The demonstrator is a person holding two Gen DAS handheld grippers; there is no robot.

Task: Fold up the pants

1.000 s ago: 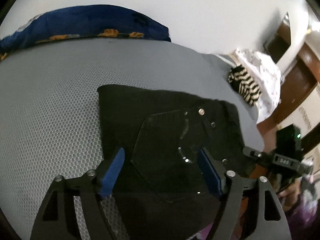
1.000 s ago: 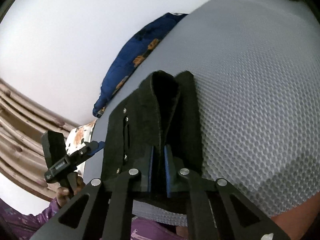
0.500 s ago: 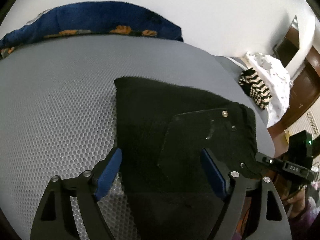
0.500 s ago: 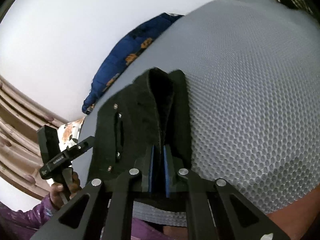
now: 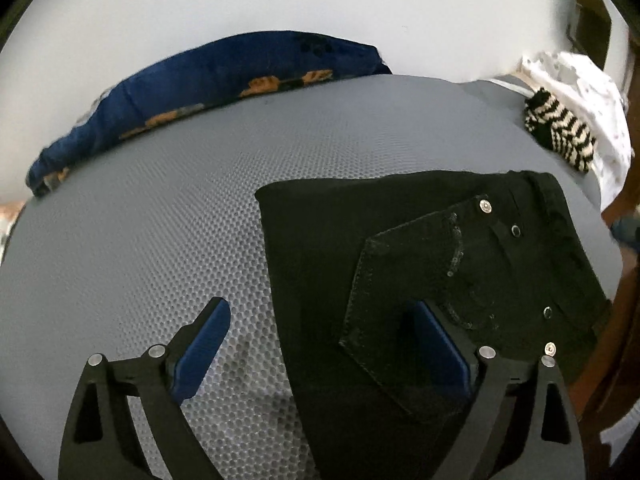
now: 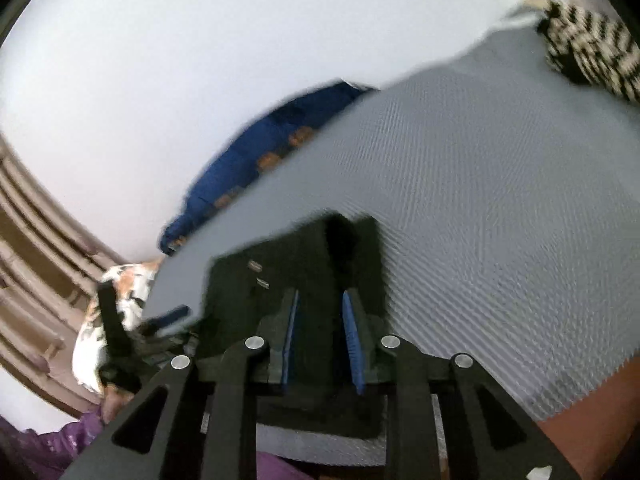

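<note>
Black pants (image 5: 432, 264), folded, pocket side up, lying on the grey mattress (image 5: 160, 240) near its front edge; left gripper (image 5: 320, 340) spread wide, just opening, over the pants' left edge; right gripper (image 6: 320, 320) narrowly parted, just opening, gripping nothing.

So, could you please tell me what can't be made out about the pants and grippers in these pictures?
- Left wrist view: the pants' near edge is cut off by the frame and left gripper.
- Right wrist view: motion blur smears the pants; whether the right gripper's pads touch them is unclear.
- Layers underneath: hidden by the top fold.
</note>
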